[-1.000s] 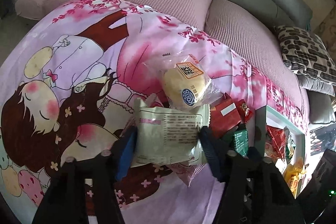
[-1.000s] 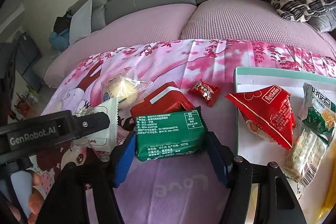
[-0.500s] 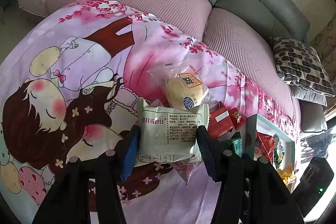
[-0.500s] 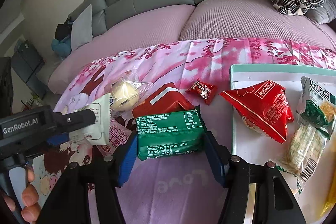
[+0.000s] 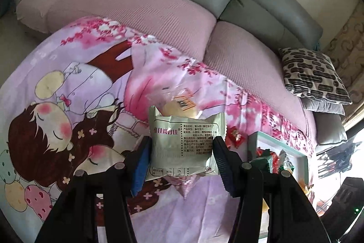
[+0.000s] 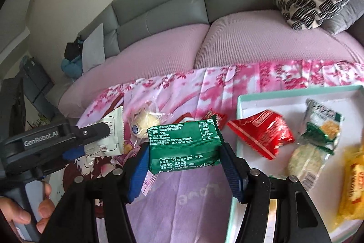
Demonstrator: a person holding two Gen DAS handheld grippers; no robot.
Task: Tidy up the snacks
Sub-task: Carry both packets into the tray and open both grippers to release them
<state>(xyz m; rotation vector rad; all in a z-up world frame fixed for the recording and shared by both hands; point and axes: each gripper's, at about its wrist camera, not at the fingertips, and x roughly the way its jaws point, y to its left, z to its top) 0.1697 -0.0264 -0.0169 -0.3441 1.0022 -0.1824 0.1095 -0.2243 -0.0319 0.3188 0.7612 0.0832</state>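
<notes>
Left wrist view: left gripper (image 5: pixel 182 158) is clamping a pale packet (image 5: pixel 184 142), jaws half-open; right gripper (image 6: pixel 183 163) is likewise pinching a green packet (image 6: pixel 184 147).

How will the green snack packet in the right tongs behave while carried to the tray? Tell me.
The green snack packet, clamped in the right tongs, keeps a blocky shape, so it is probably fairly stiff. Its glossy wrapper may slip if the grip loosens. It looks light, and the loose crimped ends will likely flap toward the tray.
</notes>
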